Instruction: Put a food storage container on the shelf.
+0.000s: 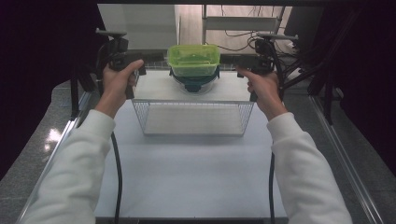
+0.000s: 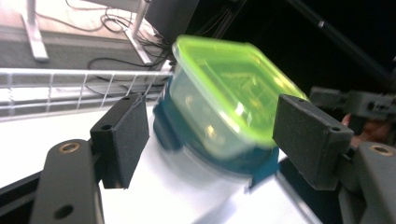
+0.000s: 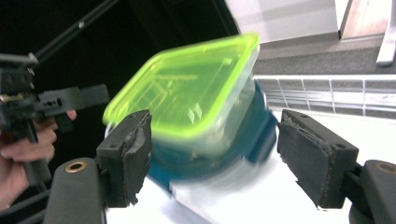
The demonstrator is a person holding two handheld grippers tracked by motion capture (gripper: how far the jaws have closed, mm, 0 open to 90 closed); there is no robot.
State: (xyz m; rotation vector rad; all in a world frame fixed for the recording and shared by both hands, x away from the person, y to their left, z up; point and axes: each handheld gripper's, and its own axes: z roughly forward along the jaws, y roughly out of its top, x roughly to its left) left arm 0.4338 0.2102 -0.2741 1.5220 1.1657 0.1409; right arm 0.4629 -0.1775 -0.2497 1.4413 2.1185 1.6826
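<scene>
green-lidded clear box sits on a blue-lidded box, the stack standing on the white table just behind a wire basket. left gripper hangs to the left of the stack and right gripper to its right, both apart from it. in the left gripper view the jaws stand wide, pads clear of the box; the right gripper view shows the same, jaws parted with the stack between but untouched. both boxes look blurred
</scene>
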